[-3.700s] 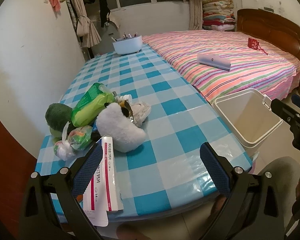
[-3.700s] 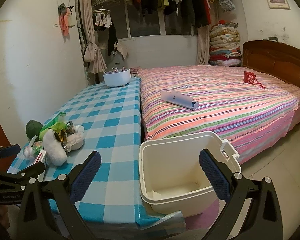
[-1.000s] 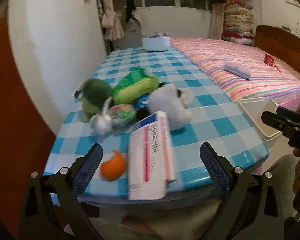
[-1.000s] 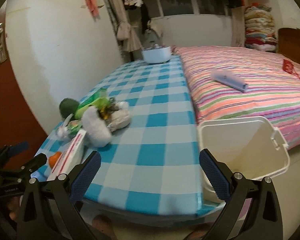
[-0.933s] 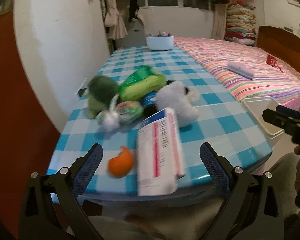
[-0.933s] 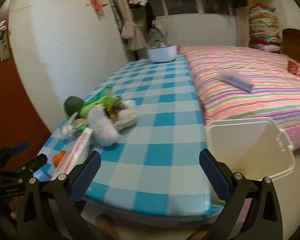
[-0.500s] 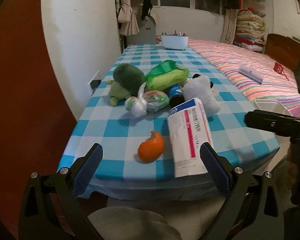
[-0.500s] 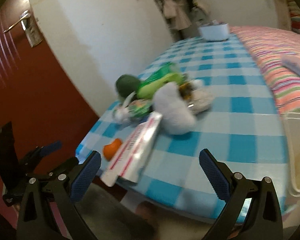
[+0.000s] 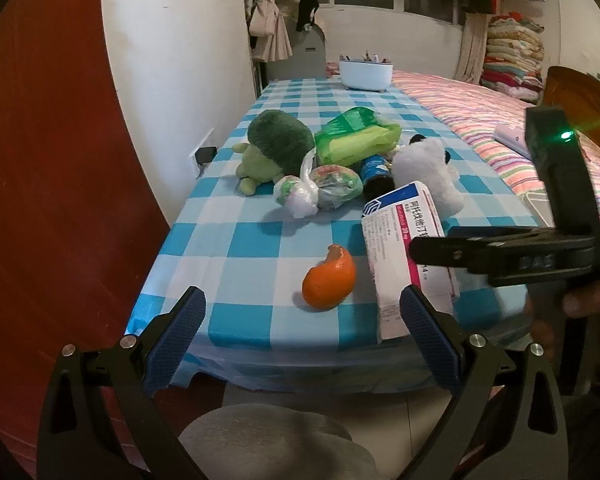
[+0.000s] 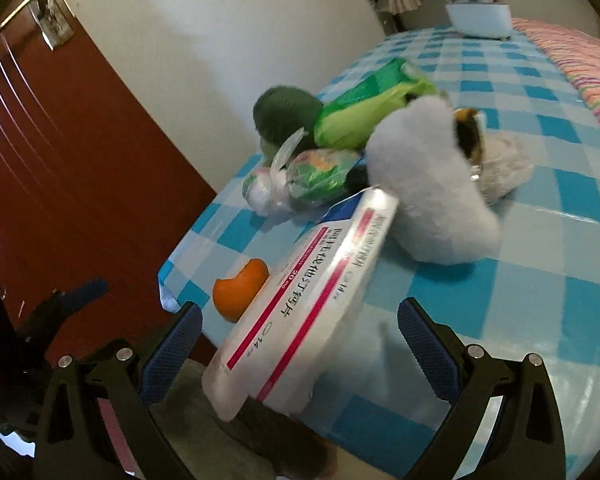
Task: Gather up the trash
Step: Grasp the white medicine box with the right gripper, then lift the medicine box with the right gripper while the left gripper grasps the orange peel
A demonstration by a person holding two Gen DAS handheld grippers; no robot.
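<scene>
Approach step: right gripper point(image 10: 298, 344), jaws spread and empty, is nearing the white-and-pink cardboard medicine box point(image 10: 300, 304) beside the orange peel point(image 10: 240, 290); next it likely needs to straddle the box. Left gripper point(image 9: 300, 338) is hovering released.

Both views are dim and warm-toned indoors; the strongest light falls on the white wall point(image 9: 172, 80) and the far end of the room, while the corners sink into black fisheye vignette; straight edges bow hard toward the rims, so the red door point(image 10: 60, 152) curves. The left wrist view is fairly sharp, with soft short shadows under the orange peel point(image 9: 329, 278) on the checked tablecloth point(image 9: 236, 240); a green indicator light point(image 9: 566, 135) flares on the dark right gripper point(image 9: 420, 248). The right wrist view is softer; the medicine box point(image 10: 300, 312) is smeared by blur, and pale glare streaks the glossy cloth beside the white plush toy point(image 10: 432, 196).
</scene>
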